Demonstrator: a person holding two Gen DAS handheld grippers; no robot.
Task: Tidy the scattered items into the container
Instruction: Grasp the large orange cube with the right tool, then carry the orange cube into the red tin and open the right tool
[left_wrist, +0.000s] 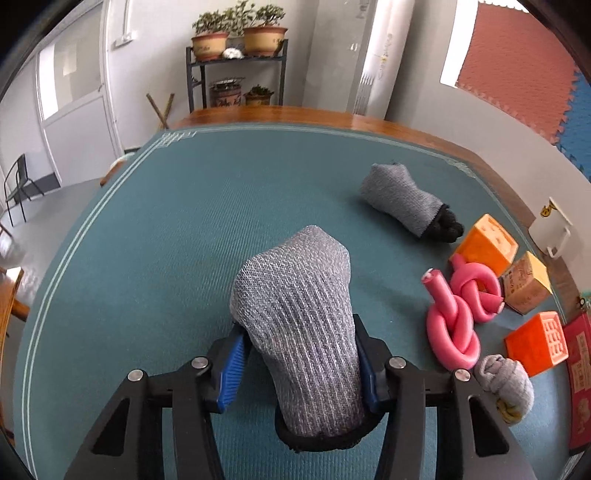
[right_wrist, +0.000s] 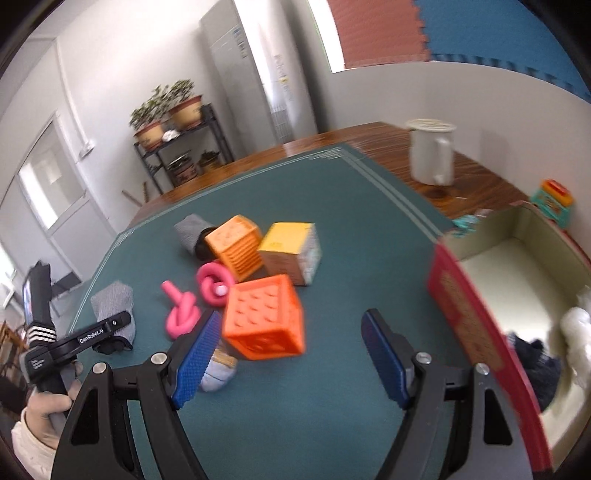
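Note:
My left gripper (left_wrist: 299, 354) is shut on a grey sock (left_wrist: 299, 325), which sticks forward between the blue pads over the teal mat; it also shows in the right wrist view (right_wrist: 112, 301). My right gripper (right_wrist: 291, 350) is open and empty, just in front of an orange cube (right_wrist: 264, 317). The red box (right_wrist: 476, 332) with a cream inside stands at the right and holds dark and white soft items. A second grey sock (left_wrist: 402, 199), two pink knotted foam tubes (left_wrist: 452, 328), two more cubes (left_wrist: 484, 243) and a balled sock (left_wrist: 506, 384) lie on the mat.
A white mug (right_wrist: 432, 155) stands on the wooden table (right_wrist: 480, 177) beyond the mat's far right corner. A small colourful toy (right_wrist: 554, 195) sits behind the box. A plant shelf (left_wrist: 238, 70) and a chair (left_wrist: 16, 184) stand in the room beyond.

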